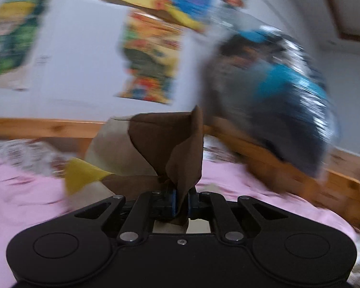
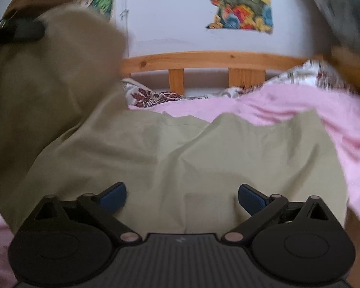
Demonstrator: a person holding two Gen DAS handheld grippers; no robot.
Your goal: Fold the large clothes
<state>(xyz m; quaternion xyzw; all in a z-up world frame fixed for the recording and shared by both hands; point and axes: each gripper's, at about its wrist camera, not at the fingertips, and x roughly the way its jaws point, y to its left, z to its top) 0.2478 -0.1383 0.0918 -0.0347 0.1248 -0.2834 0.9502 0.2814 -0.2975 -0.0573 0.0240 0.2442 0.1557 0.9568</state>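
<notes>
One garment point(image 2: 180, 158) on one pink bed point(image 2: 300, 110): left tool point(image 1: 182, 200) pinches its brown fold at lower centre; right tool point(image 2: 182, 195) spread above it.

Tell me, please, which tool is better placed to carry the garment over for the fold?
Probably the left tool: it is shut on the garment and lifts it. The right tool hangs open above it, gripping nothing.

Plenty of open pink bedsheet point(image 2: 300, 110) far right of the khaki garment point(image 2: 180, 158), so a gripper could slide through there. Far side is blocked by the wooden headboard point(image 2: 204, 58) and a patterned pillow point(image 2: 153, 97), and the lifted cloth walls off the left (pretty blurry).
</notes>
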